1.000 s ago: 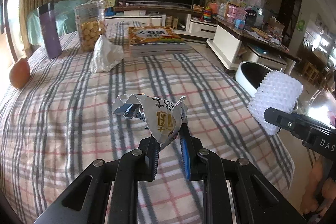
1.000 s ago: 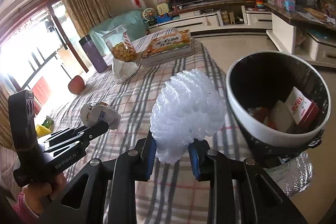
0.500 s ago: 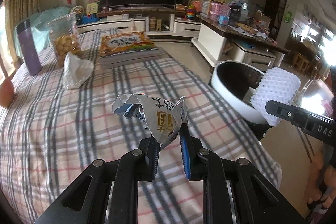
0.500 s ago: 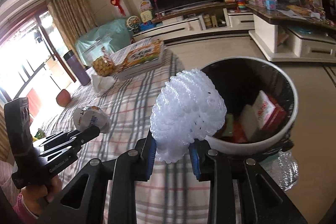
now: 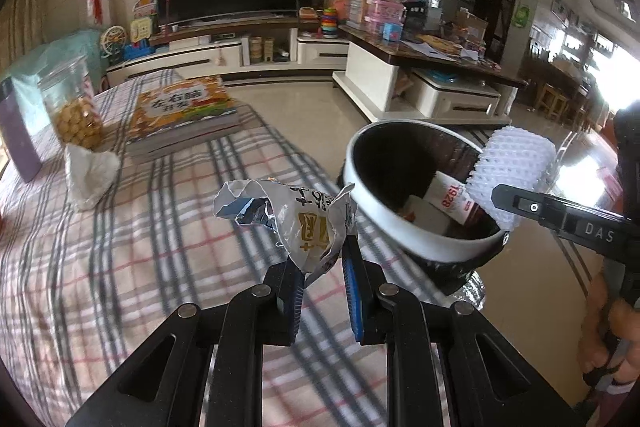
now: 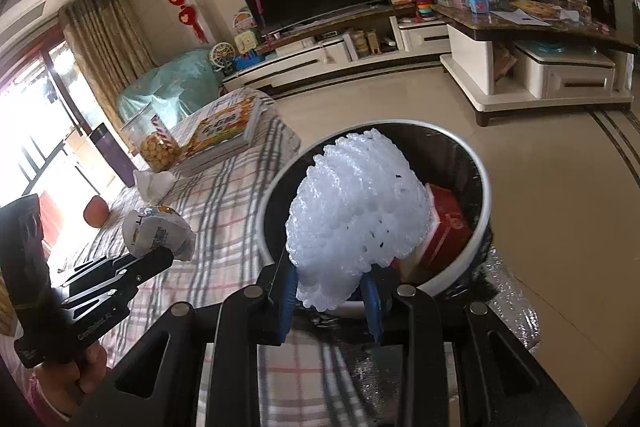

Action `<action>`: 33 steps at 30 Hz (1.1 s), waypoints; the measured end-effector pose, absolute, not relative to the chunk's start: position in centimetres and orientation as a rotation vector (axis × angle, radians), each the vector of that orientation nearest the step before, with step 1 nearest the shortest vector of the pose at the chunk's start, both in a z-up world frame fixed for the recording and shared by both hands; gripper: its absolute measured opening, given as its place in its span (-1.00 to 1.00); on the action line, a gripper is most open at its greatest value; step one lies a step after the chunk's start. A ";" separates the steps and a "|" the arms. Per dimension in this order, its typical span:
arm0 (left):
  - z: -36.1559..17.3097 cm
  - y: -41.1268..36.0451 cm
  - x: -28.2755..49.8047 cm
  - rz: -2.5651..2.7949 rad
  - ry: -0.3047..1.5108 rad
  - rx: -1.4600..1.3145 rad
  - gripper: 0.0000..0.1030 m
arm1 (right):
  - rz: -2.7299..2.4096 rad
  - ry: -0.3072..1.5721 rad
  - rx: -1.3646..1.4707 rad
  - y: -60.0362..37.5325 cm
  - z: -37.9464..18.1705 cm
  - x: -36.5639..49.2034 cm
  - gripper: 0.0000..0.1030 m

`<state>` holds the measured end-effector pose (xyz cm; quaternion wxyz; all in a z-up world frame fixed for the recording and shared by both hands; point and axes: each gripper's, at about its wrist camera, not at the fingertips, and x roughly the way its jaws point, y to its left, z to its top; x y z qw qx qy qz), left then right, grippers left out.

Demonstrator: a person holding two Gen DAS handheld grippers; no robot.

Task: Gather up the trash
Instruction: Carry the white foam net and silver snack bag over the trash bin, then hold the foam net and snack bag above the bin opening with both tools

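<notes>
Both grippers have neared the bin (image 5: 404, 227), left fingers (image 5: 294, 287) still clamping wrapper (image 5: 304, 227), right's (image 6: 286, 291) the foam net (image 6: 356, 219).

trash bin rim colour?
White rim, black inside; clearest in the right wrist view.

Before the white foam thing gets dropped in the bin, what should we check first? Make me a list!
1. Right gripper holds the foam net firmly: ok, shut on it.
2. Foam net is over the bin opening: ok in the right wrist view, where it sits in front of the mouth.
3. Bin has room: ok, a red box and papers lie low inside.
4. Left gripper keeps its wrapper: ok, shut on it.
5. Wrapper is over the bin: not ok, it hangs over the tablecloth beside it.
6. Grippers clear of each other: ok, apart.
</notes>
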<state>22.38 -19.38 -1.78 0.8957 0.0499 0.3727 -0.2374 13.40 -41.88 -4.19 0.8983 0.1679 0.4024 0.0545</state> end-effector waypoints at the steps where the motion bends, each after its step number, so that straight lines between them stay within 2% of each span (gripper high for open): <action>1: -1.7 -19.6 22.5 -0.496 0.772 0.105 -0.66 | 0.110 0.835 0.349 -42.2 -4.2 13.5 -0.42; 33: -2.4 -28.0 27.5 -0.562 0.788 0.164 -0.66 | 0.097 0.910 0.340 -45.9 -4.9 17.0 -0.38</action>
